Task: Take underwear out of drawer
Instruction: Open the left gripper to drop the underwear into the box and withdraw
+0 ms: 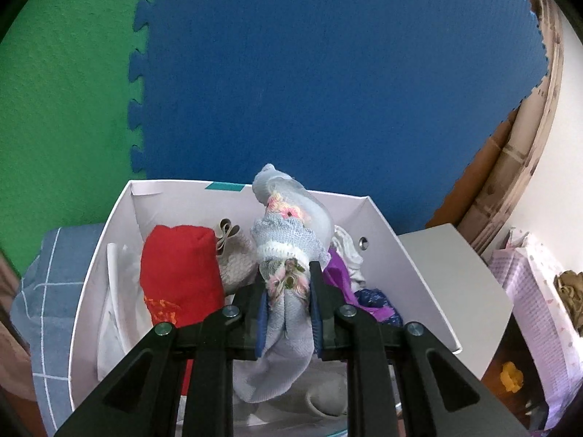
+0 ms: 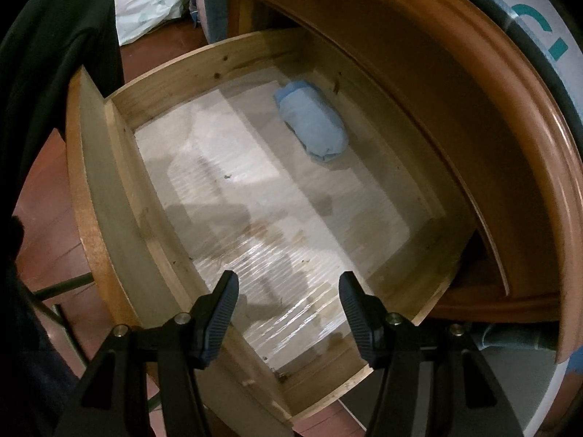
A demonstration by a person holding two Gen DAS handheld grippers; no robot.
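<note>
My left gripper point(image 1: 288, 298) is pinching a pale blue-grey piece of underwear point(image 1: 288, 251) with floral lace trim, its 2 blue-padded fingers point(image 1: 316, 313) pressed against the bunched cloth from both sides. The garment stands up between the jaws over a white cardboard box point(image 1: 400, 273), which sits against blue foam floor tiles point(image 1: 328, 73) joined to a green tile point(image 1: 65, 109). Inside the box lie a rolled red garment point(image 1: 178, 269), a beige knitted piece point(image 1: 237, 255) with a small bow, and purple fabric point(image 1: 340, 276) at the right wall. A grey-blue checked cloth point(image 1: 51, 291) lies just left of the box.

My right gripper point(image 2: 288, 313) hangs spread over the pulled-out wooden drawer point(image 2: 120, 196), nothing between its 2 ribbed fingers point(image 2: 218, 324). On the drawer's lined floor 1 folded light-blue piece of underwear point(image 2: 313, 123) lies near the far right corner, close to the cabinet front point(image 2: 473, 109) and well apart from the gripper. A dark sleeve point(image 2: 54, 54) fills the left edge of that view.
</note>
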